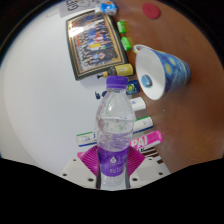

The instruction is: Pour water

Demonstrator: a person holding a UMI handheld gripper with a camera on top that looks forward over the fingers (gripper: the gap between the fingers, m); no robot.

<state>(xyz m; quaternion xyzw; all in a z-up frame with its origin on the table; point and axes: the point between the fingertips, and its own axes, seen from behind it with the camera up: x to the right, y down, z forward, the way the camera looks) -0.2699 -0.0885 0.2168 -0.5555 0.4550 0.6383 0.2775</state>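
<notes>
Gripper (114, 165) clamped on water bottle (115, 125), purple cap and label, print unreadable. Blue cup (160, 70) tilted just beyond. Open white tabletop (35, 95) alongside, framed picture (95, 45) farther back.

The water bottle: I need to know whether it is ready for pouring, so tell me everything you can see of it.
The water bottle is clear plastic with a purple cap, still on, and a purple label low on its body. It looks largely full. It stands upright between the claw fingers, whose pink pads press against its lower sides, so it appears gripped. Beyond it on the white table lies a tilted blue and white cup, not touching it.
</notes>
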